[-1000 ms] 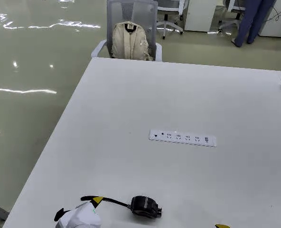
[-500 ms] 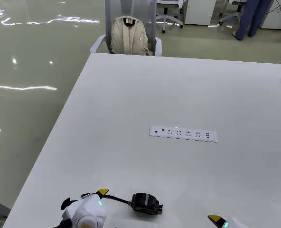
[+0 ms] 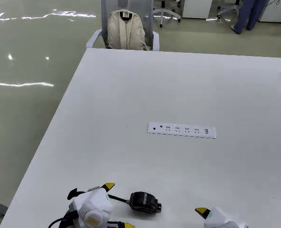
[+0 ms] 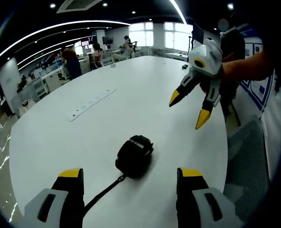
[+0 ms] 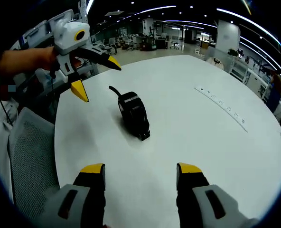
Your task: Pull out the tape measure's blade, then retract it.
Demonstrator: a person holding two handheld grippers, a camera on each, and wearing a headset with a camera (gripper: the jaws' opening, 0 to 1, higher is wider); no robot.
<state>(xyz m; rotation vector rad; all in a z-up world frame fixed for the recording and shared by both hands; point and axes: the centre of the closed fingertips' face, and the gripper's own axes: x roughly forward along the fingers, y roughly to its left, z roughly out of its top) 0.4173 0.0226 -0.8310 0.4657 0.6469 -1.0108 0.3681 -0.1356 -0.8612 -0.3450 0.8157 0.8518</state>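
White table (image 3: 131,95): tape measure (image 3: 144,202) lies untouched between left gripper (image 3: 118,205) and right gripper (image 5: 141,168), all fingers (image 4: 70,173) spread

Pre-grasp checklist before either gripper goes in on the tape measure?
1. Left gripper open: ok.
2. Right gripper open: ok.
3. Tape measure lying free on the table, between the two grippers: ok.
4. Blade fully in: ok, none shows outside the case.
5. Blade's end tab located: cannot tell, too small.
6. Strap clear of the fingers: not ok, it lies between the left gripper's fingers.
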